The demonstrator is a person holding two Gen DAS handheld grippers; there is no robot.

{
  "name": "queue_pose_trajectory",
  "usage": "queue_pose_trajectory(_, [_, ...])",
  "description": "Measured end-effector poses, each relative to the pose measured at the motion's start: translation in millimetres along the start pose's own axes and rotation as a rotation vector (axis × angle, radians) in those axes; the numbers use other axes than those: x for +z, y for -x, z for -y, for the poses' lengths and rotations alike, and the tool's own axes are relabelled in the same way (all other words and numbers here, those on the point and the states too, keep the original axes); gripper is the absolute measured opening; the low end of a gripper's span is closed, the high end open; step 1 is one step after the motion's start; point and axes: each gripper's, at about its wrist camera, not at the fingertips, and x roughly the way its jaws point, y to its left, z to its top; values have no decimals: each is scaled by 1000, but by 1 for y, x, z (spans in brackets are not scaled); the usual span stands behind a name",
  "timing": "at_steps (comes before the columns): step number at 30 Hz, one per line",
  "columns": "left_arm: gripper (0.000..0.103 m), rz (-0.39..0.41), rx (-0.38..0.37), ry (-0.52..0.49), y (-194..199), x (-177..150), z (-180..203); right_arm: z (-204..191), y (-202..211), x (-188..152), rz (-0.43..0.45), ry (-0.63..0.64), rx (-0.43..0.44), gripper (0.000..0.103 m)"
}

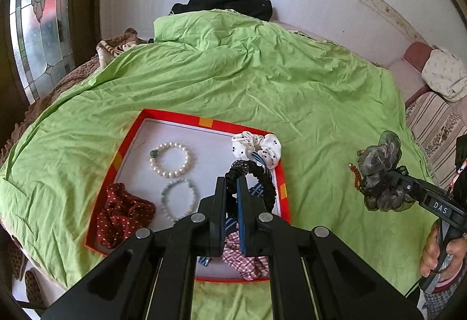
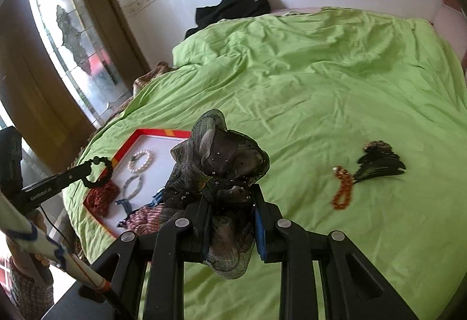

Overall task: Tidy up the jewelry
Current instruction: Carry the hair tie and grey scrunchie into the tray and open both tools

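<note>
Left wrist view: left gripper (image 1: pixel 232 183) clamped on a black scrunchie (image 1: pixel 256 174), jaws nearly together, held over the near right part of the red-rimmed tray (image 1: pixel 172 115). Tray sits on the green bedspread (image 1: pixel 262 80). Inside it: pearl bracelet (image 1: pixel 170 156), pale bead bracelet (image 1: pixel 179 199) just below it, dark red dotted scrunchie (image 1: pixel 122 213) at left edge, white dotted scrunchie (image 1: pixel 256 148) on far right rim, pink checked scrunchie (image 1: pixel 245 258) near front. Right gripper (image 1: pixel 391 178) at far right, gripping a grey gauze scrunchie (image 1: pixel 379 168) above the bedspread, apart from the tray.

Right wrist view: right gripper (image 2: pixel 230 194) closed on the grey gauze scrunchie (image 2: pixel 219 168), fabric bunched between the fingers. Amber bead bracelet (image 2: pixel 343 188) and black feather clip (image 2: pixel 376 159) lie touching on the bedspread (image 2: pixel 321 86), well right of the tray (image 2: pixel 157 133). Left gripper (image 2: pixel 87 169) at left holds the black scrunchie (image 2: pixel 100 172) above the tray's edge.
</note>
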Motion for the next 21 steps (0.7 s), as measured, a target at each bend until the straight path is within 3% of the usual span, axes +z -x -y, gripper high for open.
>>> queue_pose_trajectory(8, [6,-19,75,-31,-15,41,-25,-54,-37,20,-50,60,72,26])
queue_pose_trajectory(15, [6,-66,134,7,-88,79,-64,-91,-118,31,-178,47,125,26])
queue_pose_trajectory(21, [6,-142,136,84,-156,83,-96,-112,-184,26,-260,53,131,26])
